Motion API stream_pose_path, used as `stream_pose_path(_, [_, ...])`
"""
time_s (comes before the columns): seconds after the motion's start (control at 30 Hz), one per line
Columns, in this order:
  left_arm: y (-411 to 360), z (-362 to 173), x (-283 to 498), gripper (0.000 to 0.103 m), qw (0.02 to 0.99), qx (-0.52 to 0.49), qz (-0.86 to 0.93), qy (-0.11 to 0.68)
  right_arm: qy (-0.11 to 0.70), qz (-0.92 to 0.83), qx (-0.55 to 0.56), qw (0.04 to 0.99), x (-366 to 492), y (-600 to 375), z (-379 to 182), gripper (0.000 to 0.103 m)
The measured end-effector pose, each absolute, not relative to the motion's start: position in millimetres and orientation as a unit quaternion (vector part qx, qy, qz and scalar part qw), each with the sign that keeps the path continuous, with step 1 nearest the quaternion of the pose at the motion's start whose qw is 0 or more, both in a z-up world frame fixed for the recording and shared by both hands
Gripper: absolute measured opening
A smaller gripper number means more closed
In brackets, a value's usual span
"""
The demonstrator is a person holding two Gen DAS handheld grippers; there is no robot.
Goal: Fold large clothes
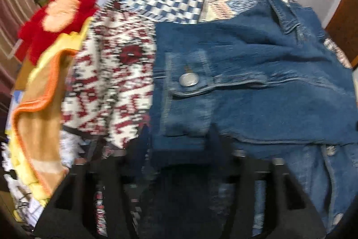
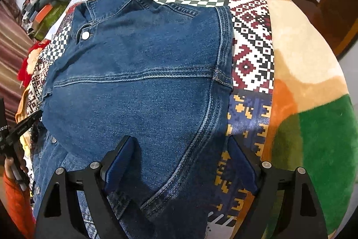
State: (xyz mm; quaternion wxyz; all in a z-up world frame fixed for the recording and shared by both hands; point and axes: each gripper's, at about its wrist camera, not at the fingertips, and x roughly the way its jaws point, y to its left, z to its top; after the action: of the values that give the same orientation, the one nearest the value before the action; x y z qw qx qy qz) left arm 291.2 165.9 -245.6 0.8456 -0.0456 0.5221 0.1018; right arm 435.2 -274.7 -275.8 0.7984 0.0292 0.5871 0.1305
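A blue denim jacket (image 2: 143, 73) lies partly folded on a patterned patchwork bedspread (image 2: 252, 41). In the left wrist view, which is blurred, a folded sleeve and cuff with a metal button (image 1: 188, 80) lie over the jacket (image 1: 257, 73). My left gripper (image 1: 179, 140) has a denim edge between its dark fingers, which appear closed on it. My right gripper (image 2: 181, 145) is open, its blue-padded fingers (image 2: 122, 158) standing wide over the jacket's near part. The left gripper also shows at the left edge of the right wrist view (image 2: 20, 127).
A red, yellow and orange blanket (image 1: 44, 59) lies left of the jacket. A plush tan, orange and green blanket (image 2: 313, 104) lies on the right. A pile of clothes and bags (image 2: 47, 8) stands far left by a white wall.
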Motion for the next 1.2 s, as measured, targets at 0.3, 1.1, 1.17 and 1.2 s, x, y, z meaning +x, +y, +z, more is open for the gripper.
stream_pose_path(0.3, [187.3, -231.5, 284.2, 0.072, 0.842, -0.047, 0.087, 0.530, 0.571, 0.136, -0.005, 0.809, 437.0, -269.1, -254.7, 0.084])
stream_pose_path(1.1, [249.0, -255.8, 387.7, 0.084, 0.816, -0.236, 0.028, 0.527, 0.540, 0.120, 0.091, 0.828, 526.2, -309.3, -253.2, 0.084])
stream_pose_path(1.17, [250.3, -267.8, 394.4, 0.073, 0.805, -0.261, 0.014, 0.533, 0.547, 0.123, 0.108, 0.821, 533.1, -311.5, -265.6, 0.080])
stream_pose_path(1.2, [251.1, -271.7, 396.4, 0.069, 0.800, -0.272, 0.004, 0.534, 0.551, 0.127, 0.115, 0.817, 536.9, -311.8, -272.1, 0.073])
